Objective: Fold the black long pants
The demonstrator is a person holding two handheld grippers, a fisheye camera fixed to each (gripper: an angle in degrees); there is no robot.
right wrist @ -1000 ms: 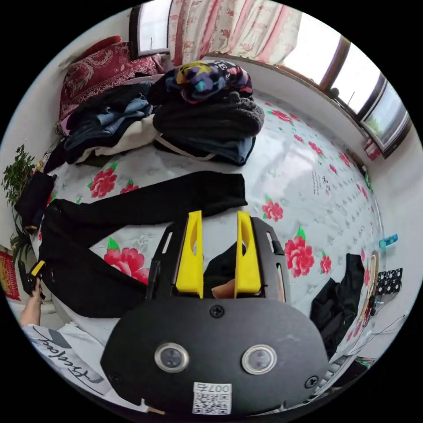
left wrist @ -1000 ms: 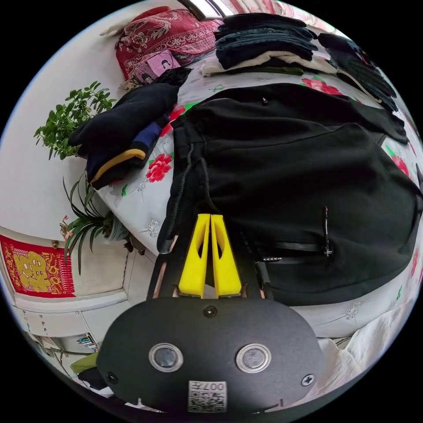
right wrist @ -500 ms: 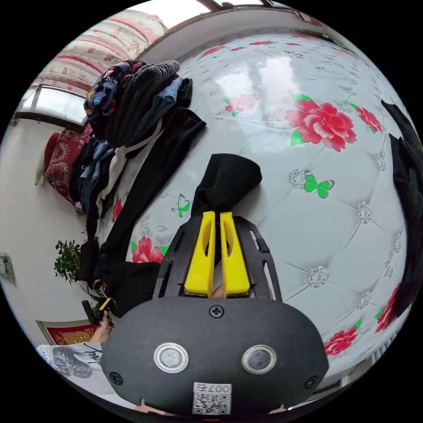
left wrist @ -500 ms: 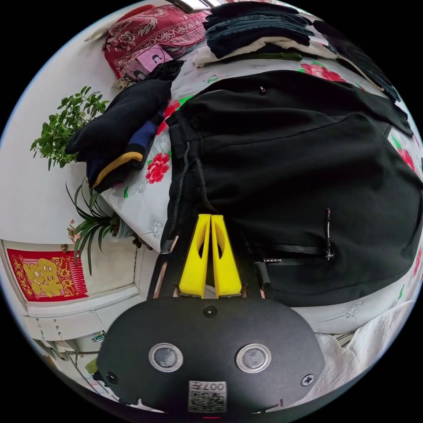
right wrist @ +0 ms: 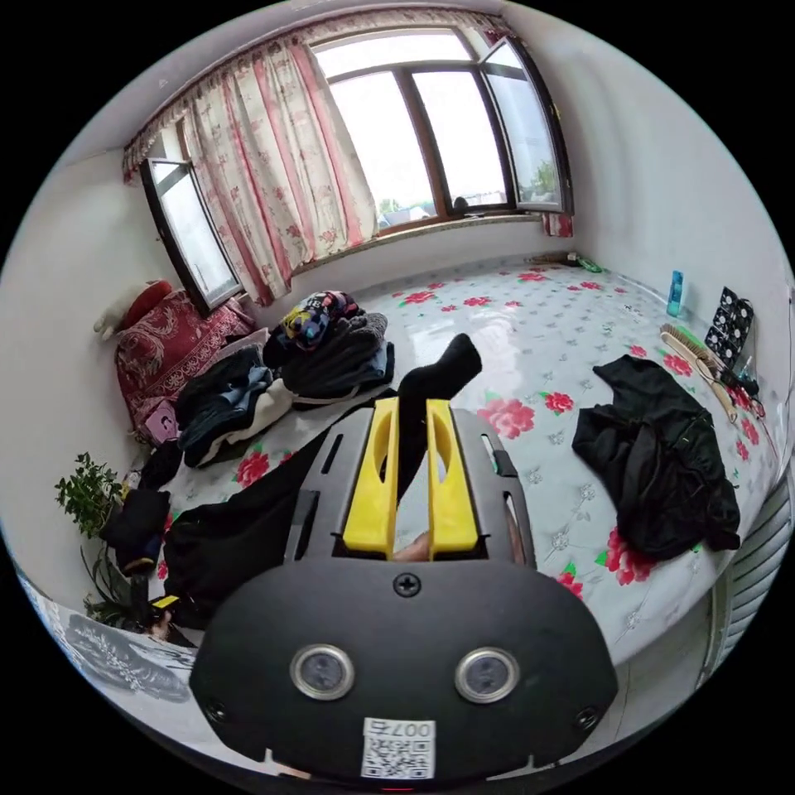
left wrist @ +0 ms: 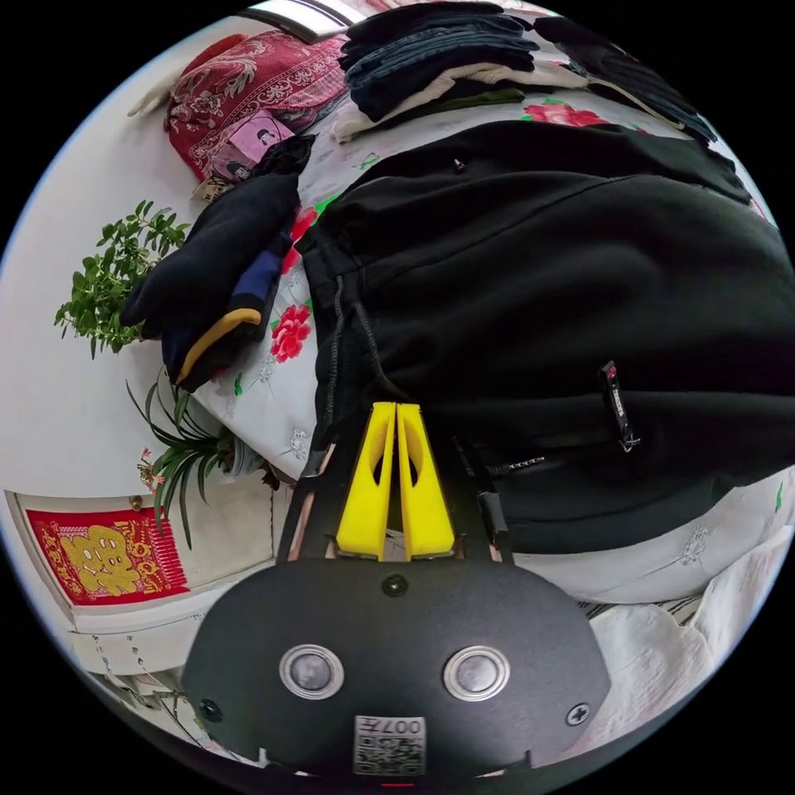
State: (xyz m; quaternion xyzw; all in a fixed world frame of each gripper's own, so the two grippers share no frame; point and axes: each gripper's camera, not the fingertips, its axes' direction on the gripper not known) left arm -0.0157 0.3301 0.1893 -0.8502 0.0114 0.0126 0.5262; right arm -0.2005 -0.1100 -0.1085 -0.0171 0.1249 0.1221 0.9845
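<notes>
Pants (left wrist: 530, 273), black and long, lie across the floral bed (right wrist: 580, 331), waist end toward the bed edge in the left gripper view. Left claw (left wrist: 396, 407) has its yellow jaws pressed together at the waistband, beside the drawcord; the cloth appears pinched, though the contact itself is hidden. Right claw (right wrist: 412, 403) stands nearly closed with a dark leg (right wrist: 431, 385) passing between the jaws, its cuff sticking up past the tips toward 12 o'clock, clear of the bed.

Judgement on progress: folding is at its start. One leg end is raised, seemingly to be laid over the other; no fold is completed, and the lengthwise and crosswise folds remain.

Containers: none identifiable. Loose items instead: stacked folded clothes (right wrist: 331, 348) at 10 o'clock in the right gripper view, a crumpled dark garment (right wrist: 662, 455) at 3 o'clock, and a dark bundle with yellow trim (left wrist: 215, 281) at 9 o'clock in the left gripper view.
</notes>
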